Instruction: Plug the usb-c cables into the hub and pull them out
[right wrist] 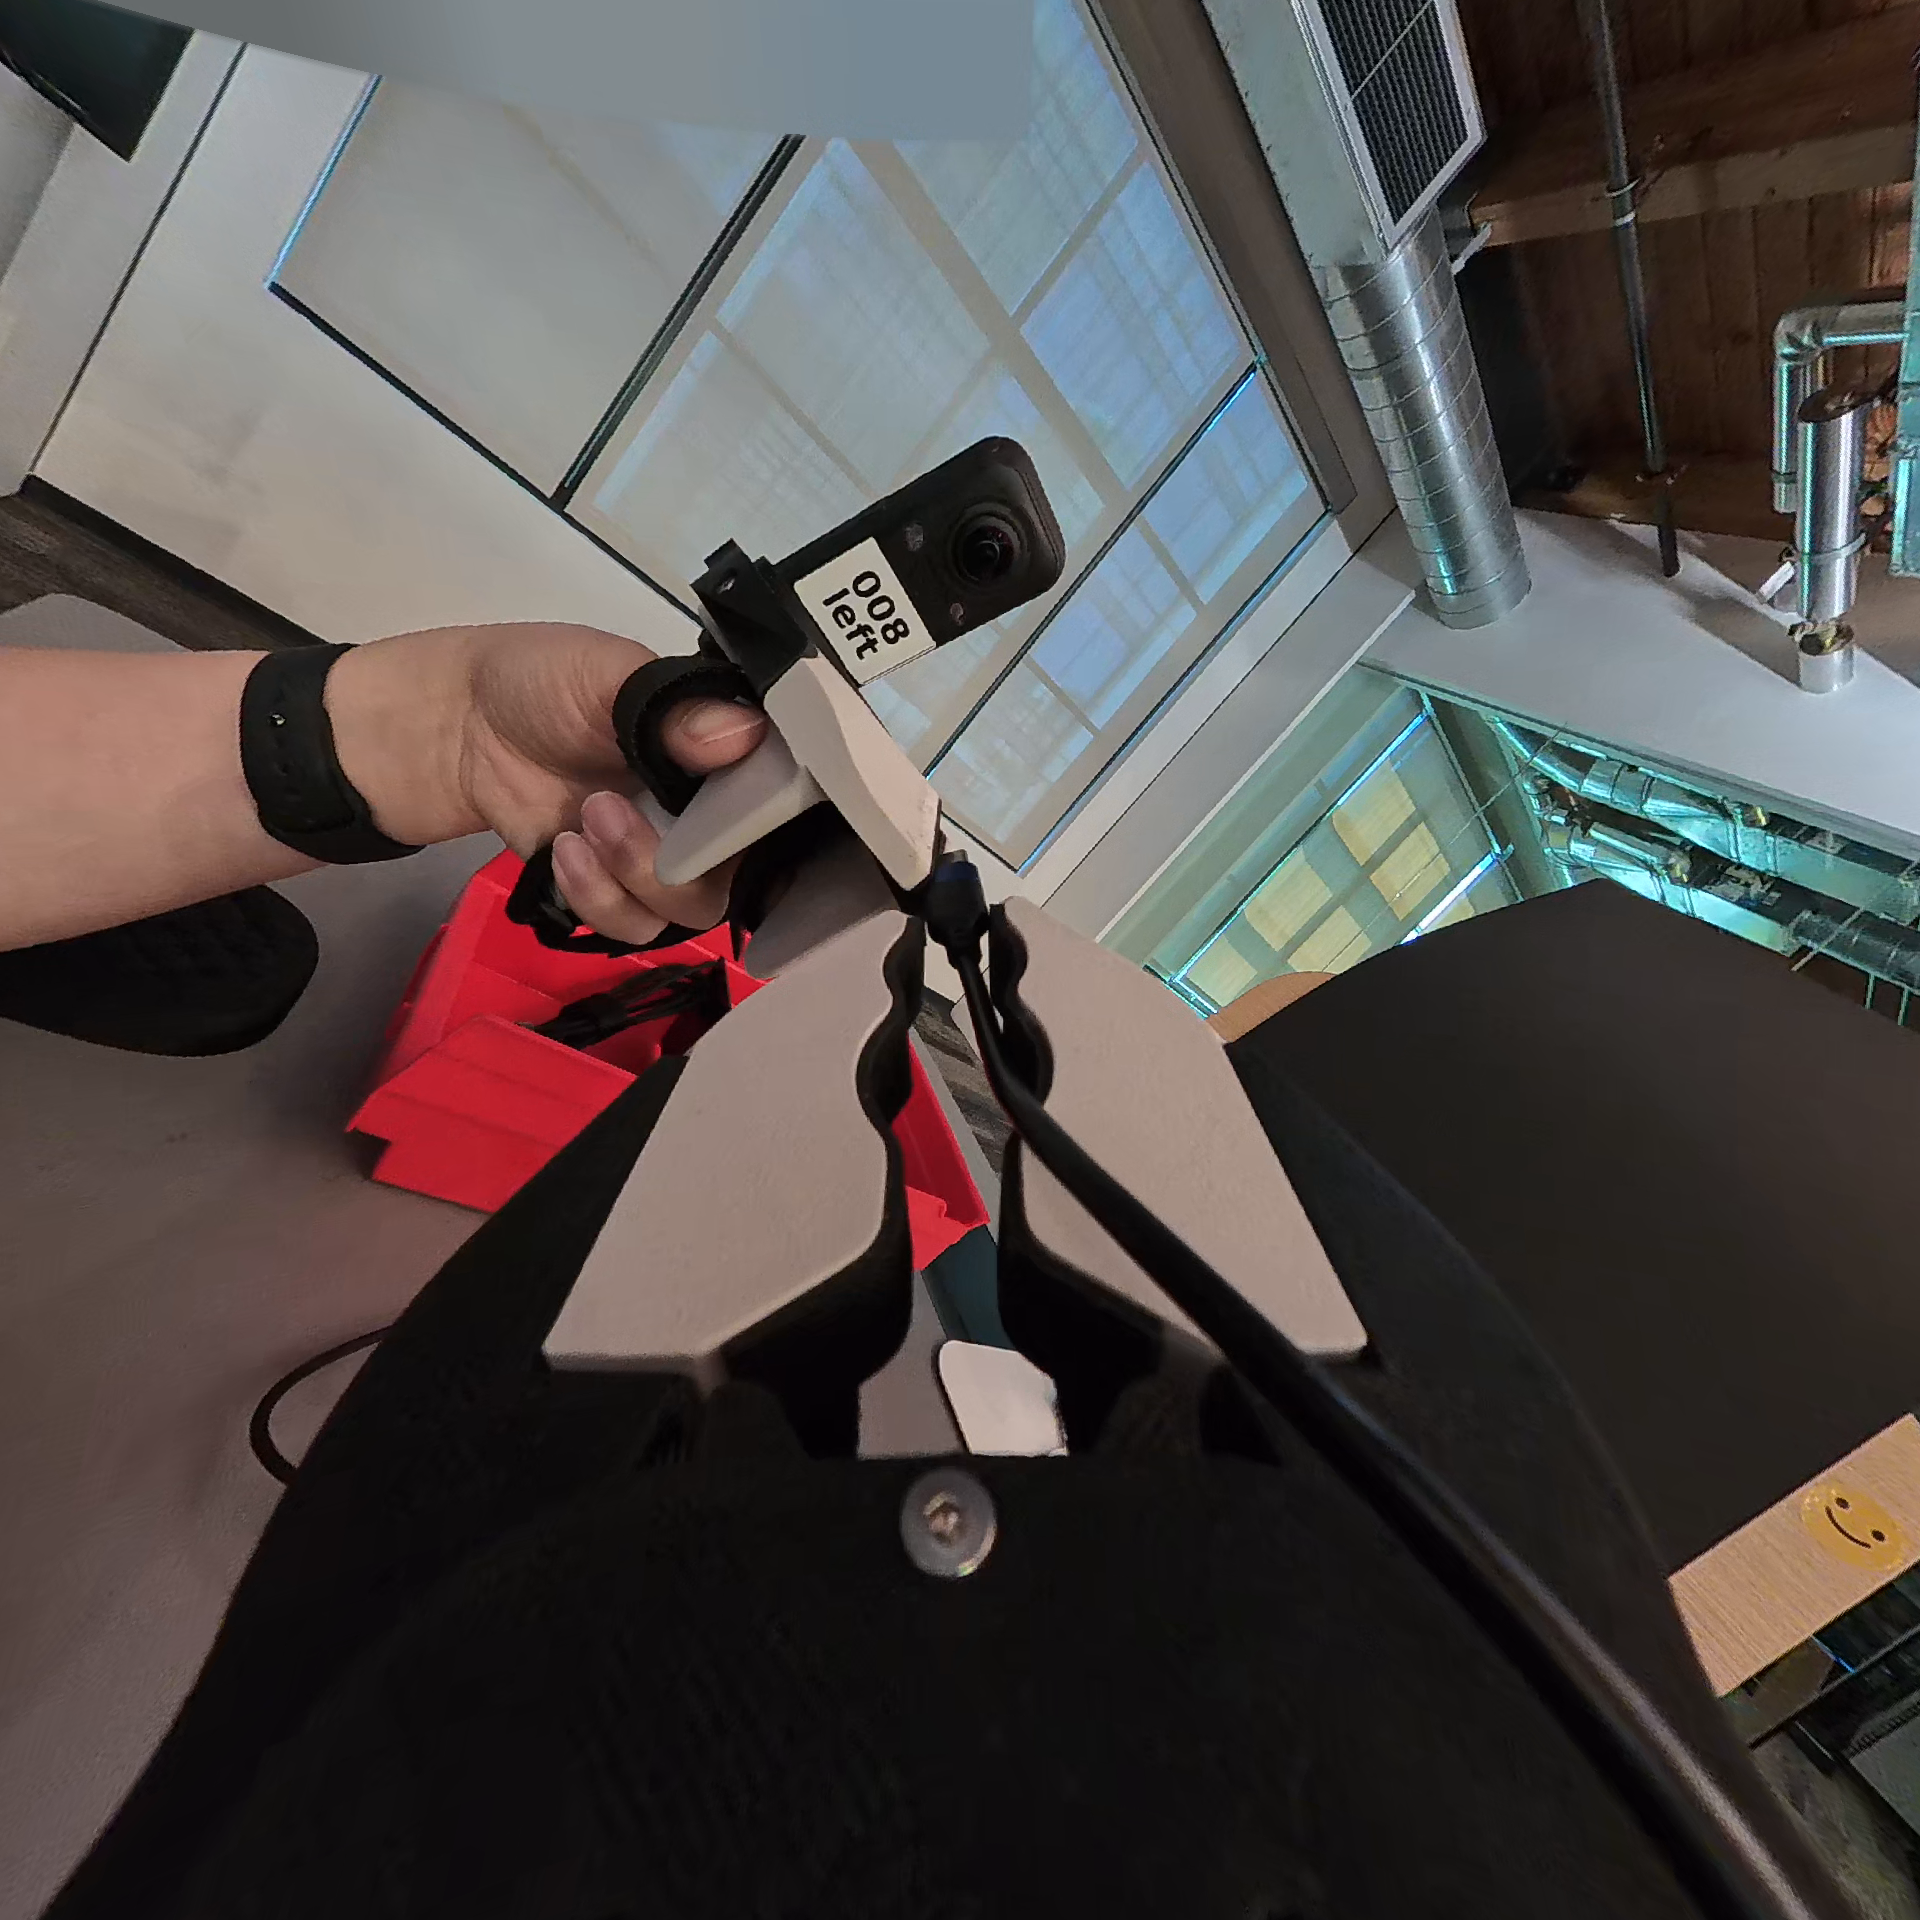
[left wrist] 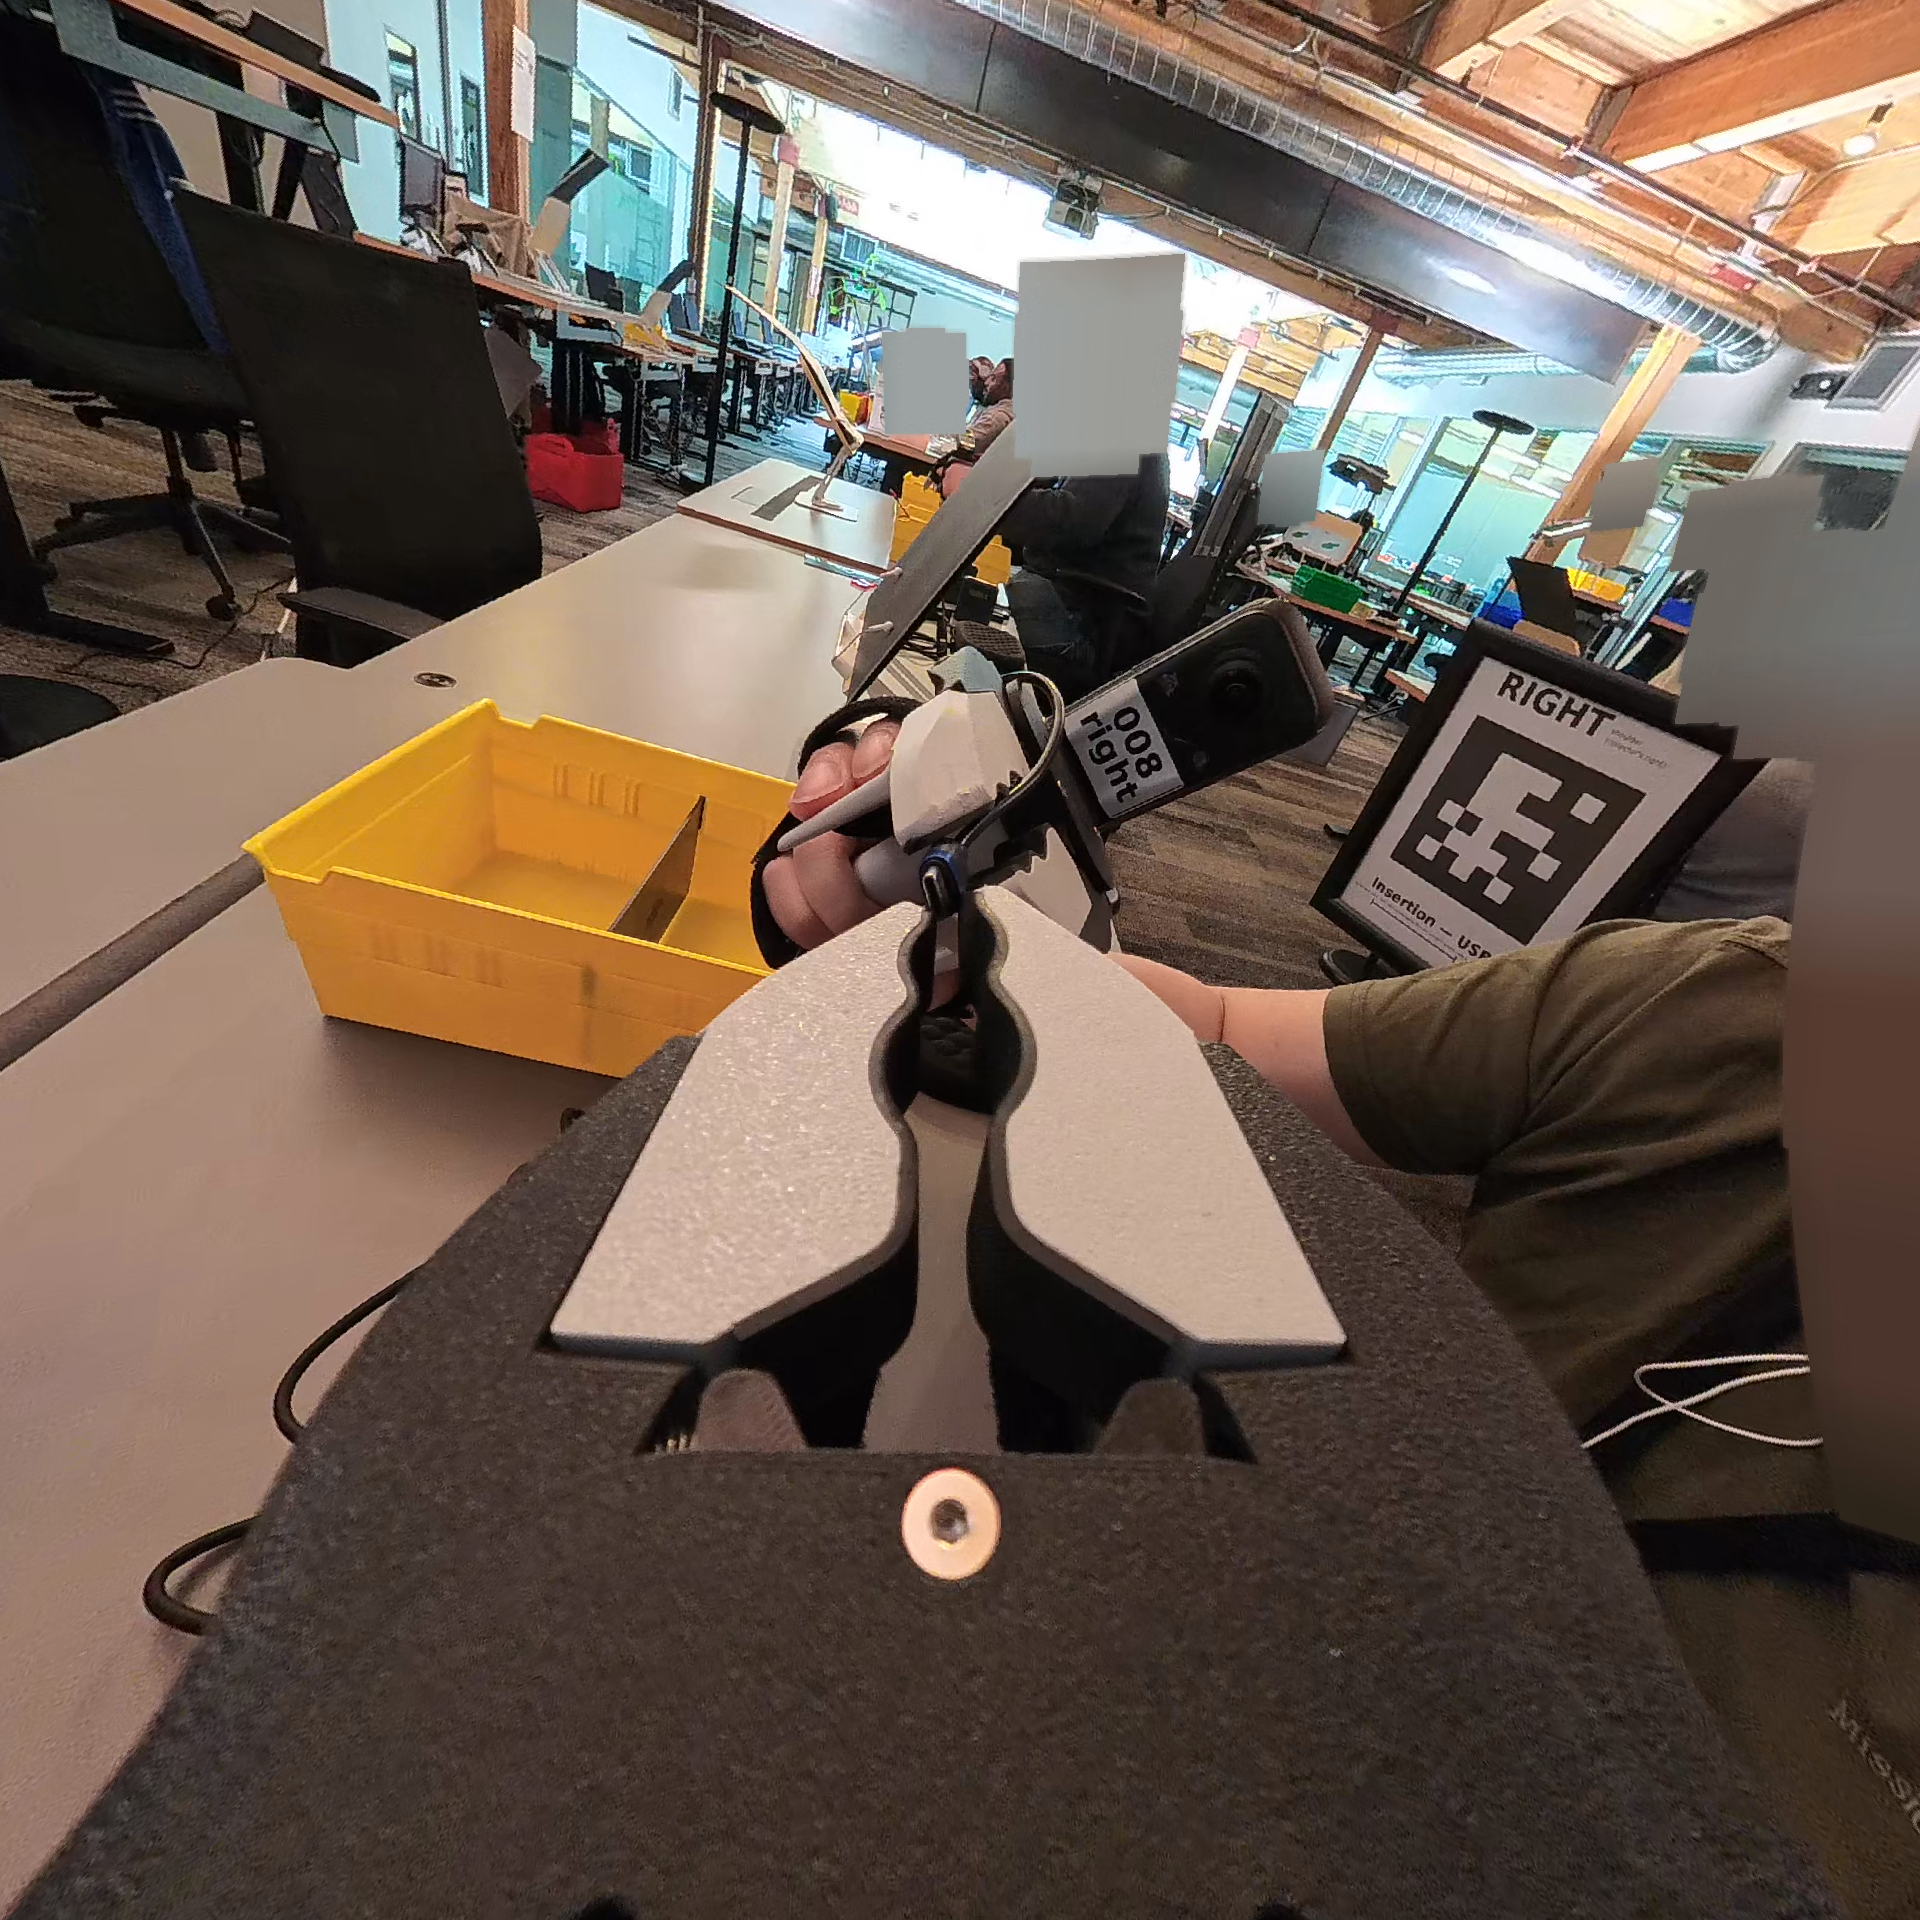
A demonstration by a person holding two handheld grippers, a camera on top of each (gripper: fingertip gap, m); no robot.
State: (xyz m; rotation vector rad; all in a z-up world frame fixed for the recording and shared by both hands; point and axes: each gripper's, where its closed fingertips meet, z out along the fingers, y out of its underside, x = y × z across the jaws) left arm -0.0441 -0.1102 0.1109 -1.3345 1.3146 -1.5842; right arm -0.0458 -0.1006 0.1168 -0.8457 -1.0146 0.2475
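Currently both tools are raised above the grey surface [left wrist: 156,1195] and meet tip to tip in the air.

Right gripper [right wrist: 956,925]: jaws drawn in to a narrow slot, pinching the thin black usb-c cable [right wrist: 1091,1174] just behind its blue-ringed black plug [right wrist: 954,891]. The cable trails back over one grey finger and out of the right wrist view.

Left gripper [left wrist: 958,920]: jaws nearly together, tips right at the plug. A small dark piece sits between them. Whether that is the hub cannot be told; the hub's body is not clearly visible in either view.

A yellow plastic bin with a dark divider [left wrist: 416,935] and a red plastic bin [right wrist: 488,1091] stand on the surface, away from the meeting point.

Handling, as judgement:
- Cable is light and limp; it gives no pushing force unless held close to the plug.
- Plug shell is stiff, short and smooth, so likely slippery.
- Best hold is the moulded shell or the strain relief directly behind it.
- Push and pull should run straight along the port axis; side load could bend the connector tongue.
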